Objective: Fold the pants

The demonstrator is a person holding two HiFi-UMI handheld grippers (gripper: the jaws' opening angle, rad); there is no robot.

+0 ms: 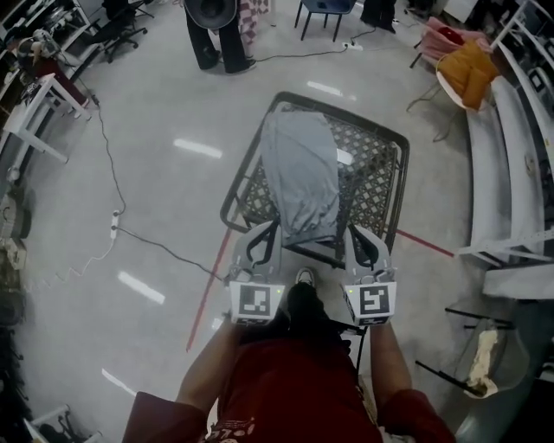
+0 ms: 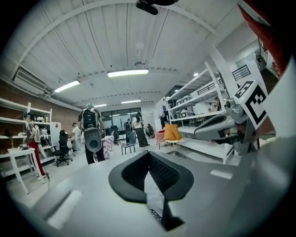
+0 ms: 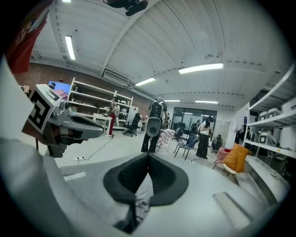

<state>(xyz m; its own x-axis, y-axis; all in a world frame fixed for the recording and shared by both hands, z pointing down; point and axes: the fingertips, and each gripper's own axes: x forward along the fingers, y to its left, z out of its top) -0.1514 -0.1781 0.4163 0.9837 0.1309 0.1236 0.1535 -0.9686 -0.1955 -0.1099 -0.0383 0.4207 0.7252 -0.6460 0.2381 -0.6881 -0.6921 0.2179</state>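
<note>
Orange bundle point(image 1: 472, 73), perhaps jacket; blue chair point(image 1: 327, 7); floor cable point(image 1: 164, 249); white shelving point(image 1: 511, 173).

Dark table point(image 1: 381, 173) with a holey metal top, on a shiny gray floor point(image 1: 156, 199). On top, gray pants point(image 1: 300, 169), laid long from far edge to near edge.

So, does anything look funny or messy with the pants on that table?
A little. The gray pants lie slanted on the black mesh table, not square with its edges, and look wrinkled near the close edge. The left gripper and right gripper are shut on that near end.
</note>
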